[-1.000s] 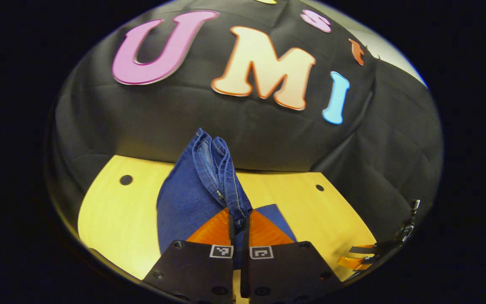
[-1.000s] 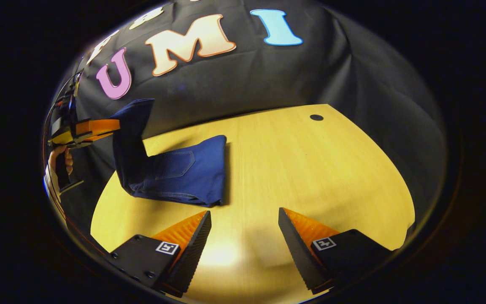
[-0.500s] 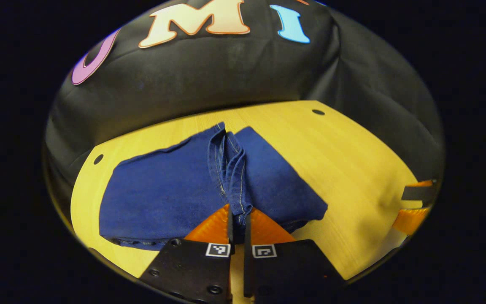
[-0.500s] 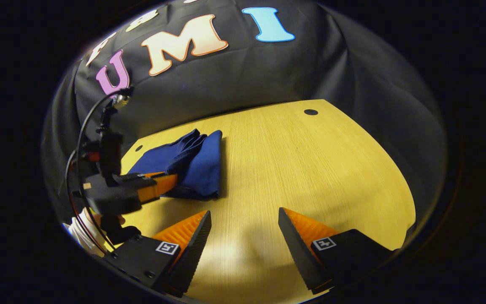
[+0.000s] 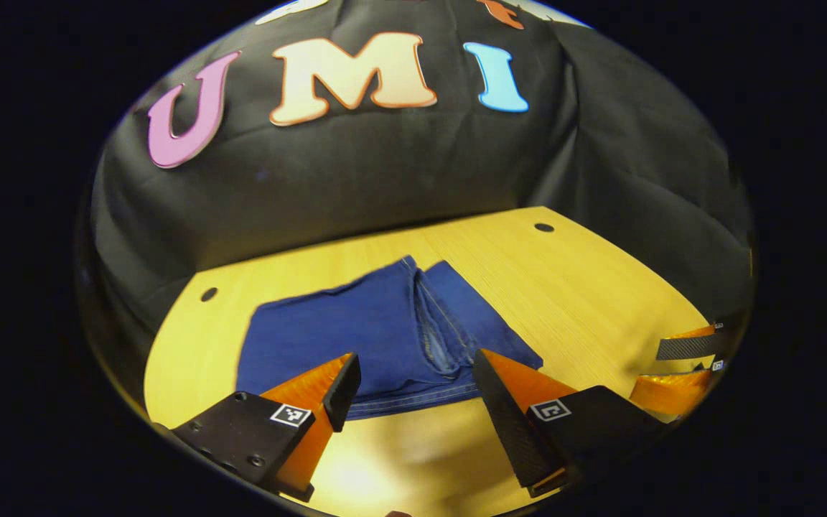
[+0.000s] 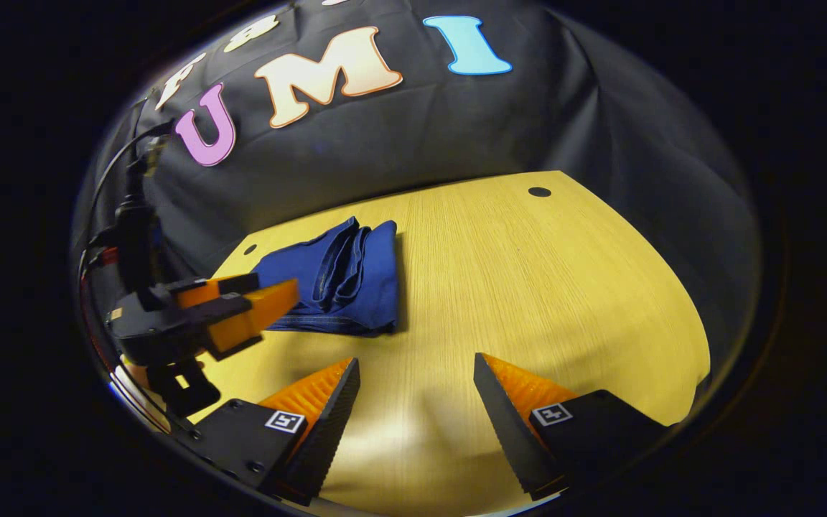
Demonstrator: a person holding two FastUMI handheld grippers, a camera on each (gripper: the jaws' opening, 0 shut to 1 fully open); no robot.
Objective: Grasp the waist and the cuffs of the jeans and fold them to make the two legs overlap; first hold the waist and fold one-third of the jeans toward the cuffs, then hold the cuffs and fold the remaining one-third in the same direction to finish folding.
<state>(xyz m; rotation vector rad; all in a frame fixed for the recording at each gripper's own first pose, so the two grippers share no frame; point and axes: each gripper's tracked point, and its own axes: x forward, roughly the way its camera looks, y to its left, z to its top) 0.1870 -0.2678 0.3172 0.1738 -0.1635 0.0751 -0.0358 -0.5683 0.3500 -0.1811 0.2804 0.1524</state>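
The folded jeans (image 5: 377,337) are lying on the table (image 5: 586,294) just ahead of the left hand-held gripper (image 5: 413,373), whose fingers are standing spread and empty. The right hand-held gripper (image 6: 417,380), also spread, is hovering over bare table with the jeans (image 6: 334,283) ahead to its left. The top layer is sitting bunched along the seam and could spring open if brushed. Open table is stretching wide to the bundle's right; the wall is crowding behind.
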